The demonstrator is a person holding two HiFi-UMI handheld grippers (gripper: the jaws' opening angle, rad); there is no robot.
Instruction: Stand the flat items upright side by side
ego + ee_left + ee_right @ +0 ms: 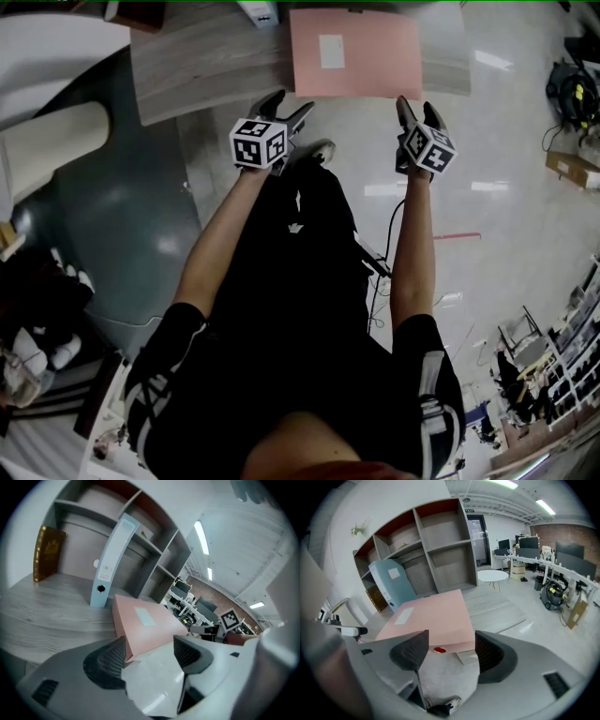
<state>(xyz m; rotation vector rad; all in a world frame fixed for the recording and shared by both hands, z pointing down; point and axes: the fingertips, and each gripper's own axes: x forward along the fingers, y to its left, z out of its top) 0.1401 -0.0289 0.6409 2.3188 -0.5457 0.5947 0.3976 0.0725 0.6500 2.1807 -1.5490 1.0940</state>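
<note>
A flat pink binder (354,52) lies on the grey wooden shelf top (187,66), its front edge overhanging toward me. Behind it a light blue binder (112,559) leans upright, and a brown book (47,552) stands farther left. My left gripper (292,105) is open at the pink binder's near left corner (145,623); that corner sits just beyond the left finger. My right gripper (417,106) is open at the binder's near right edge (429,618), whose spine with a red hole (439,649) shows between the fingertips, untouched. The blue binder (393,585) shows there too.
A shelf unit with open compartments (440,536) rises behind the binders. A round white table (492,575) and office desks stand farther off. Glossy floor lies below the overhanging edge, with my shoe (319,150) under the grippers. A cardboard box (572,169) sits at the right.
</note>
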